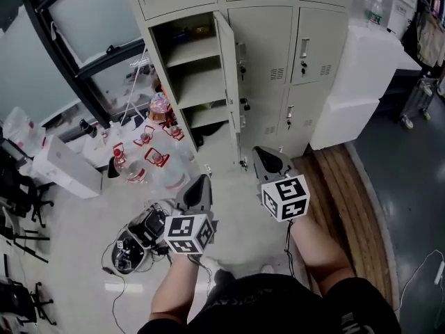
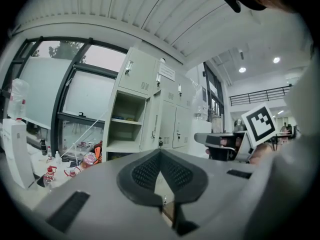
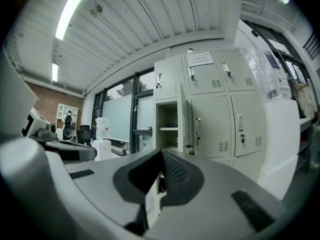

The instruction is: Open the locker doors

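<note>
Both grippers are pinched together with nothing in them: left gripper (image 1: 199, 181) and right gripper (image 1: 266, 153), both well short of the beige sheet-metal locker bank (image 1: 278, 96). One door (image 1: 227, 61) hangs open. Right of it, the closed doors (image 1: 320, 44) look like light, stiff, slick painted steel. I'd hook the small vertical latch handle (image 1: 304, 47), not the flat panel.

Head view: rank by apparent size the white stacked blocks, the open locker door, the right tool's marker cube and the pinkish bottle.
1. white stacked blocks
2. open locker door and right tool's marker cube: about alike; the door shows nearly edge-on, the cube sits near the camera
3. pinkish bottle
</note>
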A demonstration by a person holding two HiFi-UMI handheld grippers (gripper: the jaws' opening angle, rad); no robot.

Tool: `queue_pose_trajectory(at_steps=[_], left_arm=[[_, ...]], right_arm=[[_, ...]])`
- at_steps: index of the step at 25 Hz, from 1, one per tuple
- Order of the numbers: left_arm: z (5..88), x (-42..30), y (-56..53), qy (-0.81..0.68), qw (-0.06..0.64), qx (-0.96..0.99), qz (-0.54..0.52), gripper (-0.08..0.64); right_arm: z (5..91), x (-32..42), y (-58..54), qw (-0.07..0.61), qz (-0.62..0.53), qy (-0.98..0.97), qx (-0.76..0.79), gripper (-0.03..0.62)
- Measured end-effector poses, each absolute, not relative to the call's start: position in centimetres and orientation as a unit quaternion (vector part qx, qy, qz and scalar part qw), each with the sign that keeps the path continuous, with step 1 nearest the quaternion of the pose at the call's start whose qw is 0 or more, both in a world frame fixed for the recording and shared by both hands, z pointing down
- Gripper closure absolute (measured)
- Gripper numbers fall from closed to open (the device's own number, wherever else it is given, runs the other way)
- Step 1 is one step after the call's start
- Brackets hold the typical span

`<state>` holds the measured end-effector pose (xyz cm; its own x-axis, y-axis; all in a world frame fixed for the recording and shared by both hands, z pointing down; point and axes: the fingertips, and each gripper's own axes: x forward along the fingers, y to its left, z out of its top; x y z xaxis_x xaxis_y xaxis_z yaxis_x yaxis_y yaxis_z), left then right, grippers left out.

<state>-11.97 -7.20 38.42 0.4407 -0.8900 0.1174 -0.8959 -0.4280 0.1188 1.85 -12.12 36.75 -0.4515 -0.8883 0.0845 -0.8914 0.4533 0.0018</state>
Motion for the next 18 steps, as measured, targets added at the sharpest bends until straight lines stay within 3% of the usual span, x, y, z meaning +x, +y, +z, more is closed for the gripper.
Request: queue_pose_trajectory(at_steps=[18], left_arm=[[38.4,-9.2,-4.0,-0.539,0.084,0.838,0.011,0.561]], right_arm=[[37.1,2.9,-8.0,0.037,0.019,-0.866,0.498,0.592]])
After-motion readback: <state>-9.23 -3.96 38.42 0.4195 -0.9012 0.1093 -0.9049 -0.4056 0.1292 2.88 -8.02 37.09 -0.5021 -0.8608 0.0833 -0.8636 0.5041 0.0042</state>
